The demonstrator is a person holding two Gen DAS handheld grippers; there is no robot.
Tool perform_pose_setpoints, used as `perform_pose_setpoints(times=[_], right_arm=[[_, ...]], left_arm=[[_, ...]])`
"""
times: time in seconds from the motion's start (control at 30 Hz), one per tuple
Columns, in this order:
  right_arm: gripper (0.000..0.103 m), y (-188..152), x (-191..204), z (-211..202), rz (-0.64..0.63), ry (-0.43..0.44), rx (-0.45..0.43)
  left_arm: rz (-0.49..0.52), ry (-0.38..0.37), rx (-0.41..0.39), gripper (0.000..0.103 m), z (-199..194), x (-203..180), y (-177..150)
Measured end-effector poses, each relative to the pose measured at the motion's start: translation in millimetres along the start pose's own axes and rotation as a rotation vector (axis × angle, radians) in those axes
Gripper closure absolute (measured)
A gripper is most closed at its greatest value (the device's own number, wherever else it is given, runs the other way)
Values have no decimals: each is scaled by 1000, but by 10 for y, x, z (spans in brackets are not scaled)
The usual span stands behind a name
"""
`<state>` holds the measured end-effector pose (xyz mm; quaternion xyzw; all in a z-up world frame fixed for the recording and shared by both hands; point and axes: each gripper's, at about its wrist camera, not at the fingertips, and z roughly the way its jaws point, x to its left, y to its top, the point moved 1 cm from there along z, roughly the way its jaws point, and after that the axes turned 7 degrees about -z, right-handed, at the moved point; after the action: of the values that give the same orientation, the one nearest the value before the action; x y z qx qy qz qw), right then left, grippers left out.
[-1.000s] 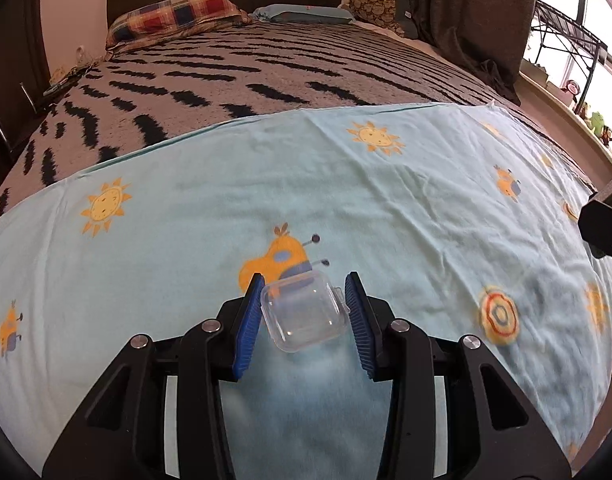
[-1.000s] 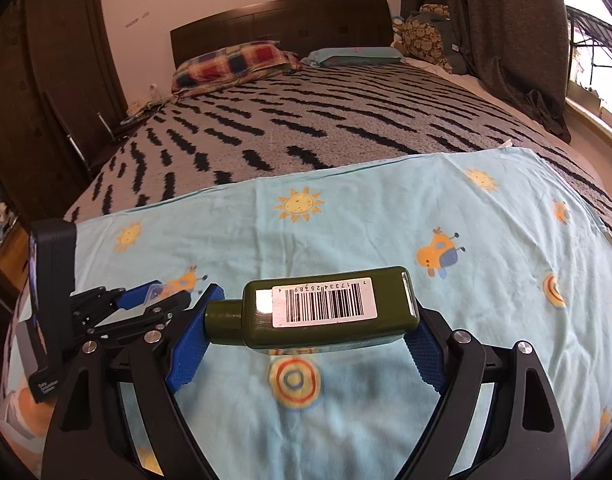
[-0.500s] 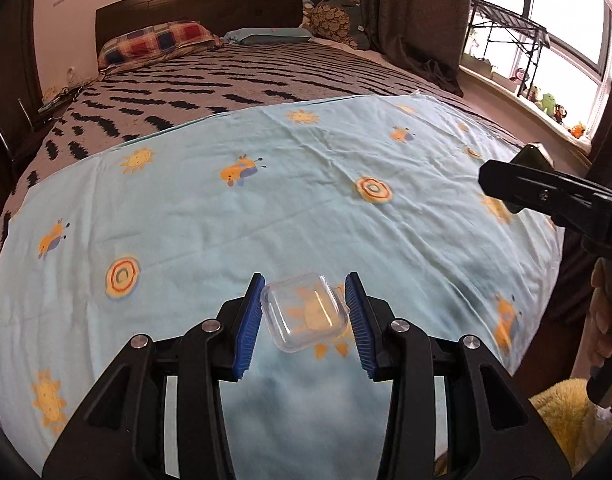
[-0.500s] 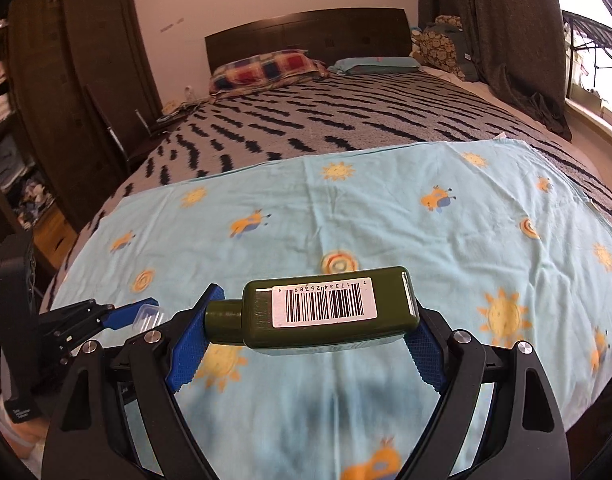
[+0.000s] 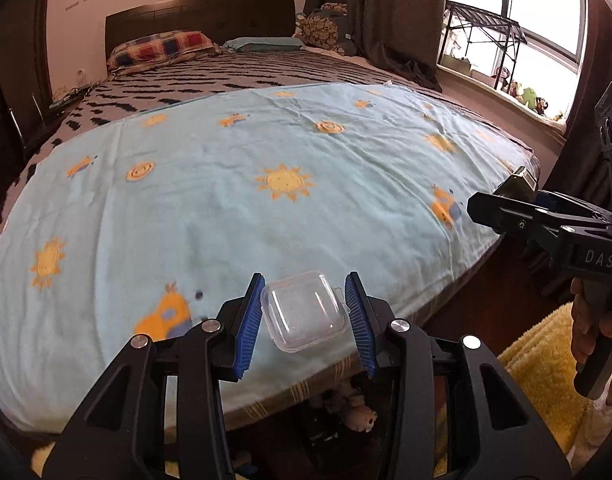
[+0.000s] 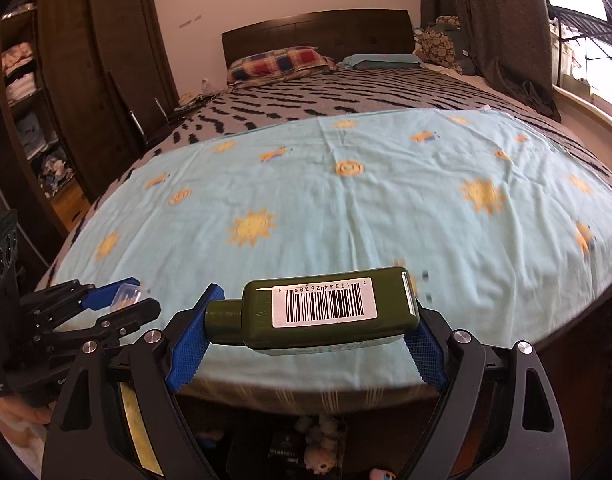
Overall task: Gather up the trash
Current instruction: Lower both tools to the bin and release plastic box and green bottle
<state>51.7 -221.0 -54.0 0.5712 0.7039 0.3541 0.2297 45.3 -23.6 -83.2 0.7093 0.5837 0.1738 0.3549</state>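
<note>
My left gripper (image 5: 305, 322) is shut on a small clear plastic box (image 5: 306, 316), held between its blue pads over the foot edge of the bed. My right gripper (image 6: 306, 334) is shut on a dark green bottle (image 6: 326, 310) with a white barcode label, lying crosswise, cap to the left. From the left wrist view the right gripper (image 5: 506, 204) shows at the right with the bottle's end (image 5: 520, 186) in it, a hand (image 5: 594, 328) on its handle. In the right wrist view the left gripper (image 6: 122, 300) sits at the lower left with the clear box (image 6: 128, 294).
The bed carries a light blue sheet (image 5: 266, 184) with suns and bugs over a black-and-grey striped blanket (image 5: 234, 72). Soft toys (image 6: 318, 432) lie under the bed's foot. A yellow rug (image 5: 538, 364) is at the right, a dark wardrobe (image 6: 78, 92) at the left, a window rack (image 5: 482, 44) behind.
Both grippers have drawn back from over the bed to its foot edge, each keeping its object. The bed's underside and the floor have come into view.
</note>
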Motion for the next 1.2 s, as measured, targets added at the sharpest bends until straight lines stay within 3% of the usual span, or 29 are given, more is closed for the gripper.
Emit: perform_pose_setpoints(times=[0.23, 0.53, 0.7, 1.07, 1.13, 1.2], right_arm=[[17, -704, 87, 1, 2, -26, 71], [17, -1382, 78, 494, 100, -26, 229], [17, -1621, 11, 933, 166, -25, 331], [17, -1686, 33, 1150, 161, -23, 349], [17, -1705, 28, 1170, 167, -23, 350], [9, -1693, 14, 1157, 173, -25, 345]], left_arm=[[-77, 21, 58, 64, 69, 71, -775], [-88, 58, 215, 64, 626, 93, -1321], [-120, 62, 297, 64, 1031, 147, -1508], [-172, 7, 387, 64, 1383, 258, -1568], [-166, 5, 385, 57, 1380, 259, -1546], [-151, 11, 381, 49, 1365, 250, -1531]])
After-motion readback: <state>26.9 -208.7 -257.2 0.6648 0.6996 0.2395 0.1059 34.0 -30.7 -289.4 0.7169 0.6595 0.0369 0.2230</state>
